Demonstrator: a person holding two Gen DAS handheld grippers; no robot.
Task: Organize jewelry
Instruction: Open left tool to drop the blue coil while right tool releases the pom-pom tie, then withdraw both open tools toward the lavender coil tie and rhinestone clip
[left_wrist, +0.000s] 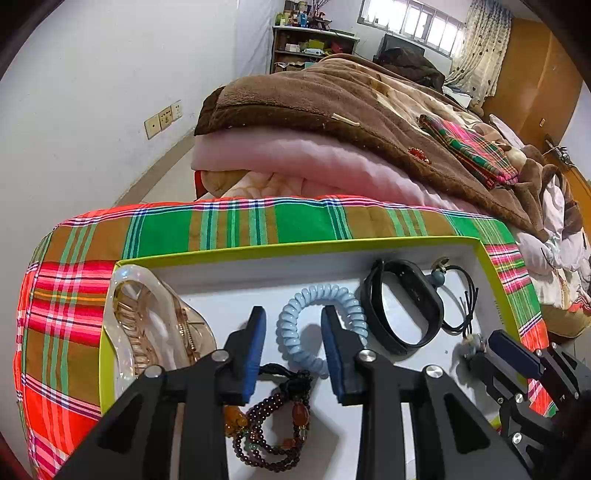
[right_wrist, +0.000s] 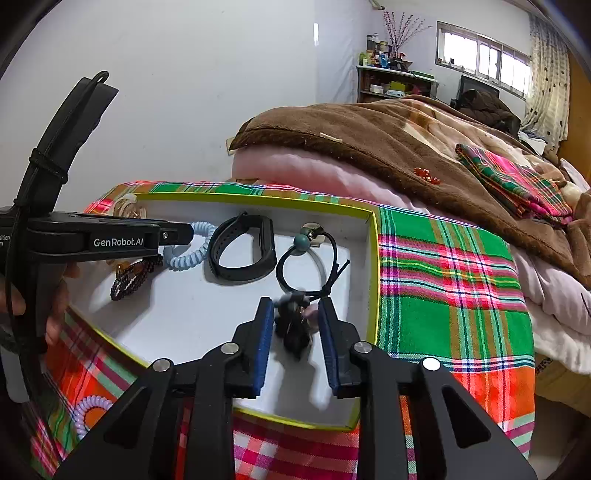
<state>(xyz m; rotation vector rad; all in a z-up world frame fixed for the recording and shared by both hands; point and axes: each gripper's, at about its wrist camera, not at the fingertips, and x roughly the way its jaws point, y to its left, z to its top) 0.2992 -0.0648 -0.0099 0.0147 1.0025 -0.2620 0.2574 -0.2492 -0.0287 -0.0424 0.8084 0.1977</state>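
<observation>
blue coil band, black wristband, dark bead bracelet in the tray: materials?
Blue coil band: glossy plastic, probably; smooth telephone-cord spiral. Black wristband: matte silicone or rubber, likely; flexible-looking strap loop. Dark bead bracelet: polished dark-red beads, stone, glass or wood unclear, with amber-coloured accents.

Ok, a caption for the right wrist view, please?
Right tool open around a dark blurred trinket in the white tray, beside a black band and hair ties.

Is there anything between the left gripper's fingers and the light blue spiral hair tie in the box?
Nothing visible blocks it. The left gripper stands open over the white box, and the light blue spiral hair tie lies partly between its fingers. The dark beaded bracelet lies just nearer the camera, the black wristband to the right.
</observation>
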